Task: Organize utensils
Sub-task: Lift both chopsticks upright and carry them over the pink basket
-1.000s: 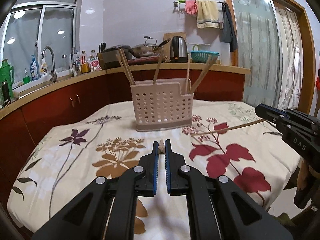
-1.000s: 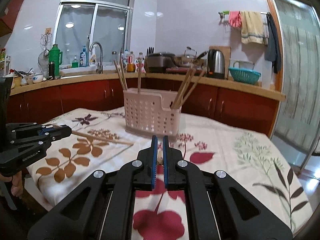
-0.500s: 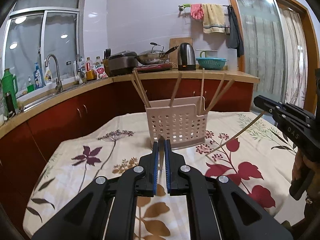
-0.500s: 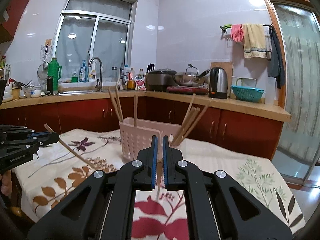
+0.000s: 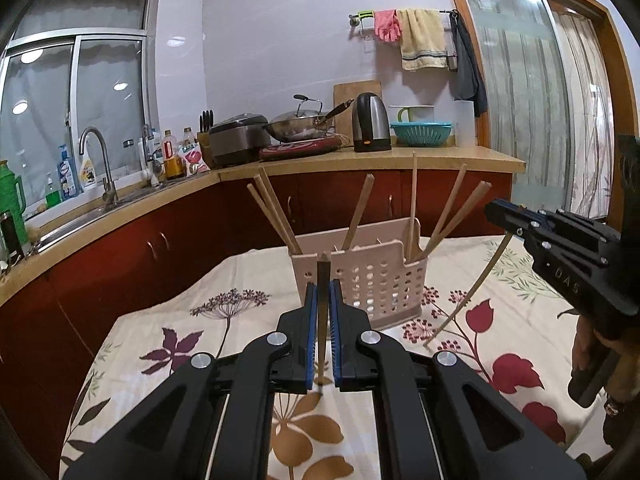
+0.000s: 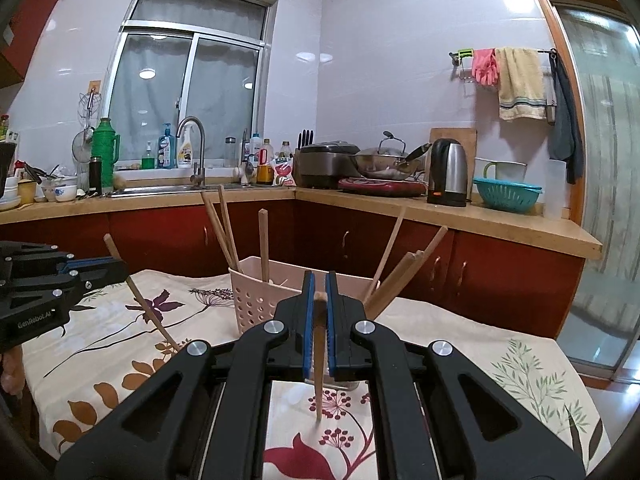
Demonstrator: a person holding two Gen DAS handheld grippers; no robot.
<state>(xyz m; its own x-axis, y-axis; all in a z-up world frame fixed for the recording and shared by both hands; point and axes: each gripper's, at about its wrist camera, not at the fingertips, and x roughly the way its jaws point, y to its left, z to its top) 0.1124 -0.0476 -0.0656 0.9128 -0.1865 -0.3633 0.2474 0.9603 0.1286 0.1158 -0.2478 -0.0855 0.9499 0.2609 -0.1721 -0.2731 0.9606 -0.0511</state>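
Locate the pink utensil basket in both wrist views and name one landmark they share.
Left wrist: basket sits centre frame on the floral tablecloth, just beyond the hand-held gripper tips.
Right wrist: basket sits centre-left, partly hidden behind the hand-held gripper tips.
Shared landmark: the steel kettle on the counter behind.

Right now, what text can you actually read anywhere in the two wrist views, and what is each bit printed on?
"GenRobot.AI": on the side of the left gripper, seen from the right wrist view.
"DAS": on the side of the right gripper, seen from the left wrist view; there may be more letters I cannot make out.
Labels on the bottles by the sink: too small and blurred to read.
Red packet on the counter: print unreadable.
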